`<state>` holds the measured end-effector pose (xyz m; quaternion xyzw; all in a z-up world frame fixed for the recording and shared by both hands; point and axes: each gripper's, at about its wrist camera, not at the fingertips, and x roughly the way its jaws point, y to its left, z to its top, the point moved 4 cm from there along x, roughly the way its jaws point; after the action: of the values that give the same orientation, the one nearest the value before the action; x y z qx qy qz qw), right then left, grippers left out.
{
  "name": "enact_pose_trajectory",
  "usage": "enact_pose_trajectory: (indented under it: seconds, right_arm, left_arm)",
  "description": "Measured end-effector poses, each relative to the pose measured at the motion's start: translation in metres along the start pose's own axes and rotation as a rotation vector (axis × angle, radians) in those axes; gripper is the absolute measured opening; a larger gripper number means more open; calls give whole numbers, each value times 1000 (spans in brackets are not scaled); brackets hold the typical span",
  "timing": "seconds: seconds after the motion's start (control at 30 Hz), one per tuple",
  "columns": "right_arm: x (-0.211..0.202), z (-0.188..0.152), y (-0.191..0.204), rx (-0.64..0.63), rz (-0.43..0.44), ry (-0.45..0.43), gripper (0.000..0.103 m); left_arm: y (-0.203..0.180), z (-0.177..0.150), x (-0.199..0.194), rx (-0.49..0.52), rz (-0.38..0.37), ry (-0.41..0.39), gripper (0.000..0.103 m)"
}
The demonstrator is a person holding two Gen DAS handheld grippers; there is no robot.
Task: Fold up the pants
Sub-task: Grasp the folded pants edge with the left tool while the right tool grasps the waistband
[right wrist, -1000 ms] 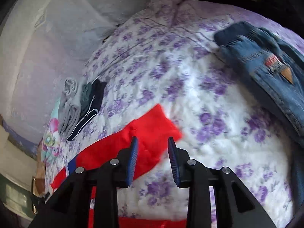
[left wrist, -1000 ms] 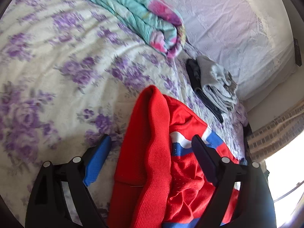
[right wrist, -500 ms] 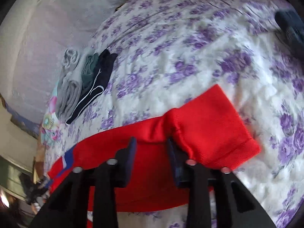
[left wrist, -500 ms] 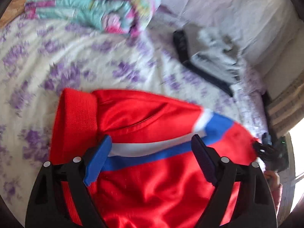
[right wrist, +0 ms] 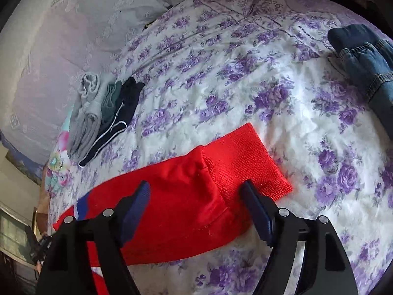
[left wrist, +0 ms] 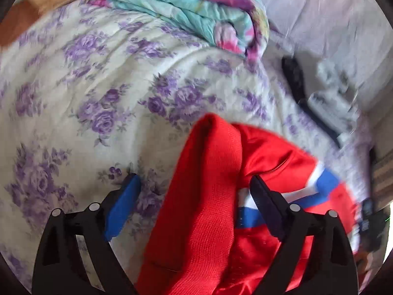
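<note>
The red pants point(right wrist: 181, 201) with a blue and white stripe lie across the floral bedspread point(right wrist: 245, 78). Their ribbed cuff point(right wrist: 245, 162) lies flat, just beyond my right gripper point(right wrist: 196, 196), which is open and hovers over the leg end. In the left wrist view the pants point(left wrist: 245, 184) are bunched, with the ribbed waistband point(left wrist: 203, 196) rising between the fingers of my left gripper point(left wrist: 194, 191), which is open. Neither gripper holds cloth.
A stack of folded grey and black clothes point(right wrist: 103, 113) lies near the pillows point(right wrist: 61, 36). Blue jeans point(right wrist: 366, 59) lie at the right edge. A rolled teal and pink quilt point(left wrist: 186, 9) lies at the far side in the left wrist view.
My right gripper was shut on the pants leg and has opened, leaving the cuff flat on the bed. The left view swung, and the pants there went from spread to bunched.
</note>
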<state>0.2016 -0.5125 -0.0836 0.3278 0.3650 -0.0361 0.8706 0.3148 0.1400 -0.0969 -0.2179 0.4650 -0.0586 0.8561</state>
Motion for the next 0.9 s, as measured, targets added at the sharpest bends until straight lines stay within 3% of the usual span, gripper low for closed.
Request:
enact_pose_trajectory:
  seconds: [0.13, 0.33, 0.4, 0.5, 0.53, 0.6, 0.67, 0.77, 0.9]
  right_arm:
    - [-26, 8, 31, -122, 75, -39, 78]
    - [-12, 14, 67, -223, 170, 9, 78]
    - [0, 9, 79, -240, 207, 30, 78]
    - [17, -3, 105, -295, 261, 64, 78]
    - [25, -7, 116, -324, 274, 82, 79]
    - [41, -14, 139, -381, 285, 106, 83]
    - [56, -19, 163, -446, 298, 105, 87]
    - [82, -23, 199, -589, 269, 112, 87]
    - [124, -33, 237, -804, 197, 209, 87]
  left_arm:
    - [4, 16, -21, -14, -102, -7, 88]
    - [-10, 30, 10, 81, -103, 67, 87]
    - [-10, 30, 23, 93, -109, 87, 79]
    - [-13, 33, 28, 136, -146, 55, 65]
    - [-15, 32, 28, 151, -171, 53, 53]
    - [-19, 34, 28, 177, -196, 21, 44]
    - [-16, 34, 29, 181, -265, 4, 24]
    - [-13, 39, 26, 170, -315, -2, 15]
    - [-18, 39, 24, 208, -302, -11, 15]
